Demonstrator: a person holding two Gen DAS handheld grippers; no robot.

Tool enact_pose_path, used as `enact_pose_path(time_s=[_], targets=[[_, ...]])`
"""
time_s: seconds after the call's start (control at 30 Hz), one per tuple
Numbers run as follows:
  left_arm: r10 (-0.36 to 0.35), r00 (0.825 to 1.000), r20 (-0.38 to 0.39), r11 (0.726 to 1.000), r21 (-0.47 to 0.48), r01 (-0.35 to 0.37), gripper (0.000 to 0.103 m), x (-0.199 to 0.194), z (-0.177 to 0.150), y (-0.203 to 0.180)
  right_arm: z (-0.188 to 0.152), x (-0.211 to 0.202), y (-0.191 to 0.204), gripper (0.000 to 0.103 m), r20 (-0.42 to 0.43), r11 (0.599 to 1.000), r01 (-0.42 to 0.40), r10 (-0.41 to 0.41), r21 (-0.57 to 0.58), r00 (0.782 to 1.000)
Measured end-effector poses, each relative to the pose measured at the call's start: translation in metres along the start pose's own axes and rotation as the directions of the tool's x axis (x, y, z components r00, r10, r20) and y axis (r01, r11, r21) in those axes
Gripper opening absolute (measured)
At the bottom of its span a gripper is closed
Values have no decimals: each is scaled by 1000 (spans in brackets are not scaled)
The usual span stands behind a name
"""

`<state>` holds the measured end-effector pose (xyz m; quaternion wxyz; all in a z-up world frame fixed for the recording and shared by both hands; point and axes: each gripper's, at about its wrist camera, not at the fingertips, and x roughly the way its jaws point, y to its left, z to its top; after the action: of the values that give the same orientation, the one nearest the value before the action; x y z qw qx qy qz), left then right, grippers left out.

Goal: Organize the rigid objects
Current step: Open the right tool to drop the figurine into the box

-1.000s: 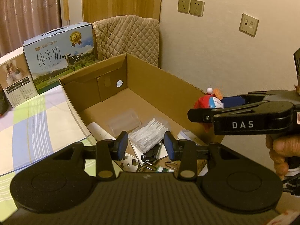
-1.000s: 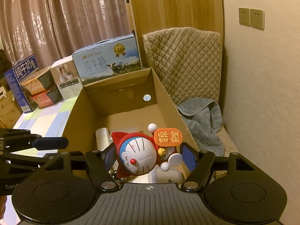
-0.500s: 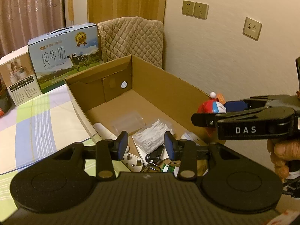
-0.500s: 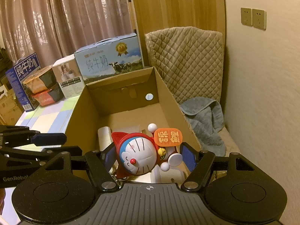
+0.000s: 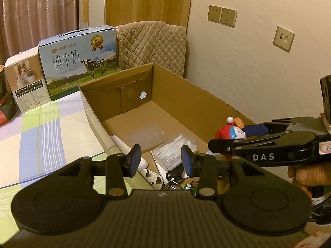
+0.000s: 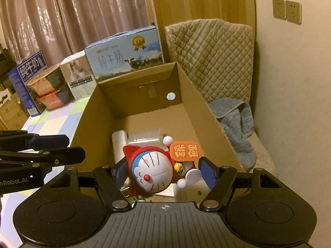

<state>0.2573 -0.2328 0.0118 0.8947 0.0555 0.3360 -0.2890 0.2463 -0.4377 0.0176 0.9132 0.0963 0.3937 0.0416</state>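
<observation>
While the right gripper (image 6: 163, 173) pinched the Doraemon figurine (image 6: 155, 173) by its head at lower centre of the frame, over the near end of the cardboard box (image 6: 206, 111), the toy looked light, rigid and glossy, so likely slippery; the round head seemed the safest hold, not the thin sign. The left gripper (image 5: 159, 161) stood spread and empty. A bag of white sticks (image 5: 175, 153), a clear container (image 5: 148, 137) and a plug (image 5: 152, 176) crowded the floor below.

Doraemon figurine (image 6: 154, 173) w/ red hood, orange sign, tilted, above cardboard box (image 6: 198, 105) holding misc items
</observation>
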Motion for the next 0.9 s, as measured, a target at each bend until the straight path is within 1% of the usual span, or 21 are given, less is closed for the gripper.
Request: enact_pose_path(time_s=[0.07,0.17,0.37,0.57,0.6,0.67,0.77,0.83,0.87,0.9], targets=[[2,1000,2,1000,-4,-2,37,-1,-1,2,-1,3,0,68,-3,1000,1,-1,4,1000],[8,1000,5,1000,-8,-8,37,-3,-1,3,0,1,-2,68,13,999,-22,21,31,1000],[8,1000,13,1000,-28,-7,37,-11,-4,4,3,-10,-1,69,35,999,-5,3,41,999],[18,999,28,996,-86,-15,51,-30,-11,7,1,-25,3,70,45,999,-7,5,43,999],[22,999,30,995,-99,-19,56,-34,-13,8,0,-27,3,70,45,999,-9,7,45,999],[33,999,38,992,-127,-28,63,-44,-18,10,-2,-32,6,70,45,999,-14,12,48,999],[62,997,47,985,-165,-54,79,-59,-25,13,-6,-42,10,72,45,999,-19,17,50,999],[85,995,52,978,-196,-74,83,-71,-31,14,-10,-51,13,74,43,998,-30,27,54,999],[97,994,48,973,-217,-84,86,-76,-35,14,-12,-54,14,75,39,998,-34,32,53,999],[108,993,45,967,-236,-95,92,-81,-38,14,-14,-58,16,76,34,998,-39,37,49,999]])
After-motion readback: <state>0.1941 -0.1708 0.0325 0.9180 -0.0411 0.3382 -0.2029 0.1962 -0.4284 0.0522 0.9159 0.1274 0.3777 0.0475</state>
